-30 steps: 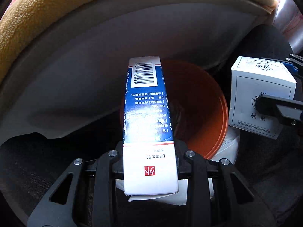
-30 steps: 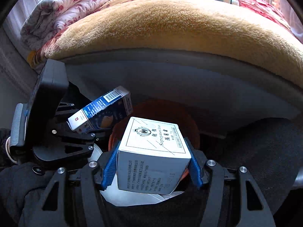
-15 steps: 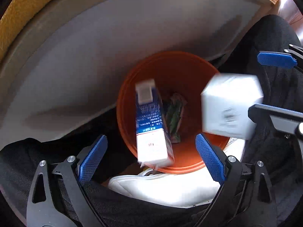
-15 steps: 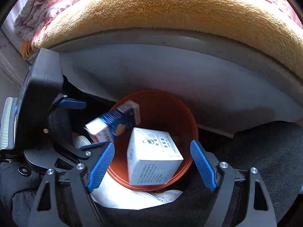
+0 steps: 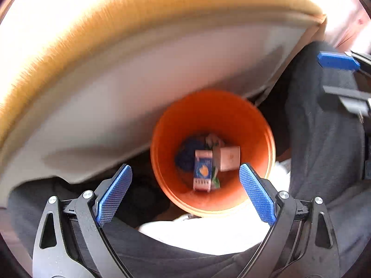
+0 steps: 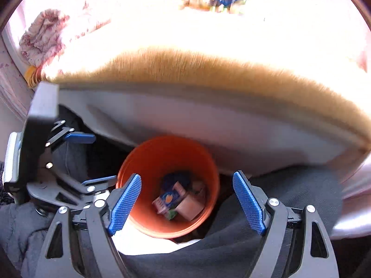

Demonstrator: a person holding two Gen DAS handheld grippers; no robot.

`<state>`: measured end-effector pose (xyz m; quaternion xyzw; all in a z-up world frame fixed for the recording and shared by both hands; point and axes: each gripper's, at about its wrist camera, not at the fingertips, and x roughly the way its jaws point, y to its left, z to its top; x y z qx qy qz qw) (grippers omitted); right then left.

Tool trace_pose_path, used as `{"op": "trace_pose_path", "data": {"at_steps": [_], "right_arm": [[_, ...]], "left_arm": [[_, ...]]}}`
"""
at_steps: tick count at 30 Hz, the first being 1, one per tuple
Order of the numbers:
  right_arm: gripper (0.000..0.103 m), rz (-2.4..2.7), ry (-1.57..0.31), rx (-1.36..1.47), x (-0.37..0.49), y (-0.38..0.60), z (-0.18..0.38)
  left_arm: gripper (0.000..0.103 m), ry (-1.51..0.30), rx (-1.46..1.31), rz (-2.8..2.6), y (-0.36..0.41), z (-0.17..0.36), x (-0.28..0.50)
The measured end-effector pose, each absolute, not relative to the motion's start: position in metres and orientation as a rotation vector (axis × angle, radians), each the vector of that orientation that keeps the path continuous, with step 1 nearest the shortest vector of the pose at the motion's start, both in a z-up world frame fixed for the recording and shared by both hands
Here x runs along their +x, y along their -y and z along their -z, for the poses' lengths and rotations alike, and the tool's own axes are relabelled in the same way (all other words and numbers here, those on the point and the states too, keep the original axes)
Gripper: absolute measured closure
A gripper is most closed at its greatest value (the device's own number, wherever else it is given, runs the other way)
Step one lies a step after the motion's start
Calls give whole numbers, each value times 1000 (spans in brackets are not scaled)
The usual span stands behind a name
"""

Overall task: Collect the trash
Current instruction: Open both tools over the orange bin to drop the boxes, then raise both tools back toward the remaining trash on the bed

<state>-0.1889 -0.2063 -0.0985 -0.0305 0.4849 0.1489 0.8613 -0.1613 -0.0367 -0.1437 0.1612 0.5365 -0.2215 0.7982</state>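
Note:
An orange bin [image 5: 234,106] stands on the floor by the bed; it also shows in the right wrist view [image 6: 162,150]. Inside lie a blue and white carton [image 5: 203,172], a white box [image 5: 228,161] and other scraps; the right wrist view shows the same carton [image 6: 169,199] and box [image 6: 190,207]. My left gripper [image 5: 185,194] is open and empty above the bin's near rim. My right gripper [image 6: 186,202] is open and empty above the bin. The left gripper's body [image 6: 41,162] shows at the left of the right wrist view.
A tan fleece blanket [image 6: 208,69] covers the bed, with the grey mattress side [image 5: 139,88] right behind the bin. More litter [image 6: 222,1] lies far back on the bed. A floral quilt [image 6: 41,37] is rolled at the left. Dark trousers [image 5: 324,150] and a white shoe [image 5: 208,234] crowd the bin.
Both grippers opened and let go. The carton and the white box fell into the orange bin and now lie at its bottom. Both grippers have risen.

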Motion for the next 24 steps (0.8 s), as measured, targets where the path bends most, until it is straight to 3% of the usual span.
{"op": "trace_pose_path", "data": {"at_steps": [8, 13, 24], "right_arm": [[27, -218, -788, -141, -131, 241, 15], [28, -213, -748, -248, -53, 260, -12], [37, -354, -879, -417, 80, 294, 27]], "left_arm": [[12, -928, 271, 486, 13, 70, -159], [12, -869, 206, 456, 8, 40, -140], [12, -899, 155, 449, 27, 30, -85]]}}
